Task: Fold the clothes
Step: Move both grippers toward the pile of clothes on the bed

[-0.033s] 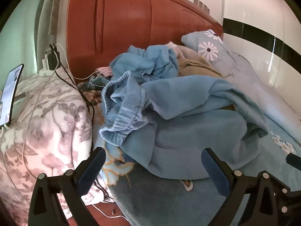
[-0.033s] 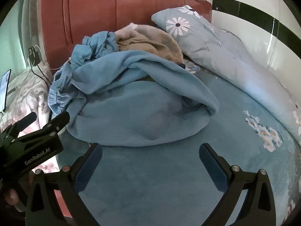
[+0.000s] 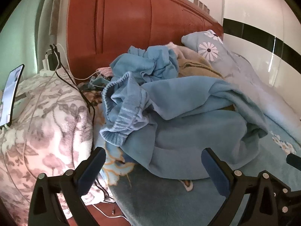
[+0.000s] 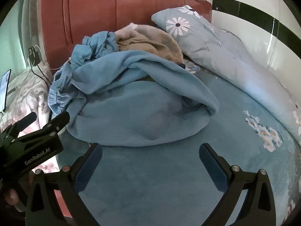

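Note:
A heap of clothes lies on the teal bedspread (image 4: 150, 184). A large blue fleece garment (image 3: 197, 128) (image 4: 135, 111) is at the front. Blue trousers with a ribbed waistband (image 3: 122, 113) lie at its left, a crumpled blue piece (image 3: 148, 64) behind, and a tan garment (image 4: 150, 41) at the back. My left gripper (image 3: 153, 151) is open, just short of the fleece's near edge, holding nothing. My right gripper (image 4: 150, 146) is open too, above bare bedspread in front of the fleece. The left tool's body (image 4: 33, 150) shows at the left of the right wrist view.
A red-brown headboard (image 3: 131, 28) stands behind the heap. A daisy-print pillow (image 4: 188, 24) and a pale blue quilt (image 4: 244, 66) run along the right. At the left are a pink floral blanket (image 3: 47, 122), a propped phone (image 3: 11, 94) and chargers with trailing cables (image 3: 54, 60).

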The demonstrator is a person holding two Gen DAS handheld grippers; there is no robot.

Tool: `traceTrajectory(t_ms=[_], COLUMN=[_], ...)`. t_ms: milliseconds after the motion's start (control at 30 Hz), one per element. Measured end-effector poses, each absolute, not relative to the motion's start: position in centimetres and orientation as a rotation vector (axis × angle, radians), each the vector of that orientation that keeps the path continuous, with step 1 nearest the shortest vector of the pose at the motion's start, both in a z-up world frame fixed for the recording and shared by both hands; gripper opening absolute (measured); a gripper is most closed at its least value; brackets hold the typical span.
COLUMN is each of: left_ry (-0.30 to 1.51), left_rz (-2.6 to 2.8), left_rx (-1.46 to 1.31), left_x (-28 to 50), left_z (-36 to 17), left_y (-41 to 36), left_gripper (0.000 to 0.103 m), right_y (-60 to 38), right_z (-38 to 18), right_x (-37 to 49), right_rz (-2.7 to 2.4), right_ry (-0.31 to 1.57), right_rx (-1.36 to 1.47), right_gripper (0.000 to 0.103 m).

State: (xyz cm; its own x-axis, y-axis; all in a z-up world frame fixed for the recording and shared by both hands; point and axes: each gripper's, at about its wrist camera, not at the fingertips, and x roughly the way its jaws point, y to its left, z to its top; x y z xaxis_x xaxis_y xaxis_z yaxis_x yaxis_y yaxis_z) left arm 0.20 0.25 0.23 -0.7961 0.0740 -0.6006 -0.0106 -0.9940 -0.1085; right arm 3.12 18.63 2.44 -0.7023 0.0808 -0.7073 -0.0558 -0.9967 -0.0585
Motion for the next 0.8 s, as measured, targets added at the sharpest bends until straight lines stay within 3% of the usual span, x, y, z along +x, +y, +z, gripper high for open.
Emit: traceTrajectory(t_ms=[433, 800], left_ry=[0.000, -0.093], left_rz=[2.909, 2.867], left_rx=[-0.942, -0.868], left_x=[1.6, 2.6], left_z=[2.0, 3.1], left_y=[2.2, 1.2], left_gripper=[0.103, 0.103], right_y=[19.2, 19.8], right_z=[4.5, 5.8], right_x=[4.7, 5.9], right_rz=[2.860, 2.935], right_ry=[-0.019, 0.018], right_rx=[-1.130, -1.052], right_gripper=[0.103, 0.103])
